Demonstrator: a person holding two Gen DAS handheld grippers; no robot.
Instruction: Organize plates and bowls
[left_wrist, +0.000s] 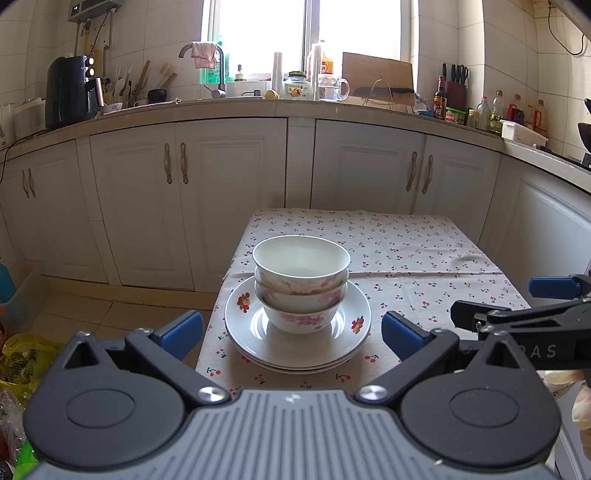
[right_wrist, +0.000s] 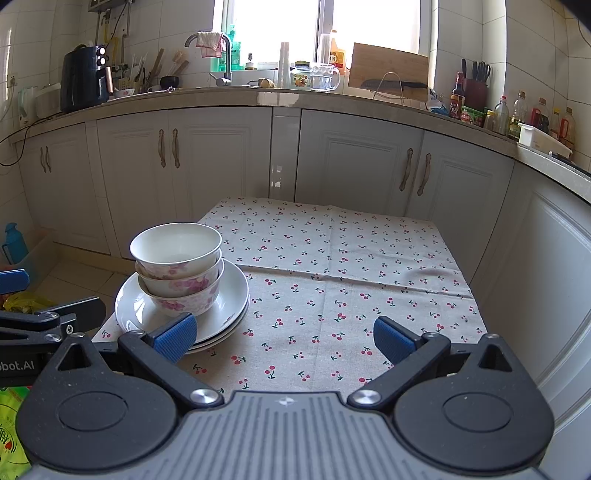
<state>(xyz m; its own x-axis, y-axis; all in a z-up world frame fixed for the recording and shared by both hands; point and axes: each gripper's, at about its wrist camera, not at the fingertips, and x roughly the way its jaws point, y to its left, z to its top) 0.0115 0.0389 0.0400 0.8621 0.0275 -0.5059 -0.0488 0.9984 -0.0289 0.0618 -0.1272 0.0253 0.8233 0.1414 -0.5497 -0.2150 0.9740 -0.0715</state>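
My left hand-held gripper (left_wrist: 291, 332) hangs open before the stacked bowls (left_wrist: 301, 284); the right hand-held gripper (right_wrist: 284, 338) is open too; I judge nothing needs moving.

A: What text can be read?
B: "obot.AI", cut off at the frame edge, is printed on the left gripper (right_wrist: 51, 325) body in the right wrist view. "DAS", faint, is seen on the right gripper (left_wrist: 517, 321) body.
A: Bottle labels?
B: Too small; nothing legible.
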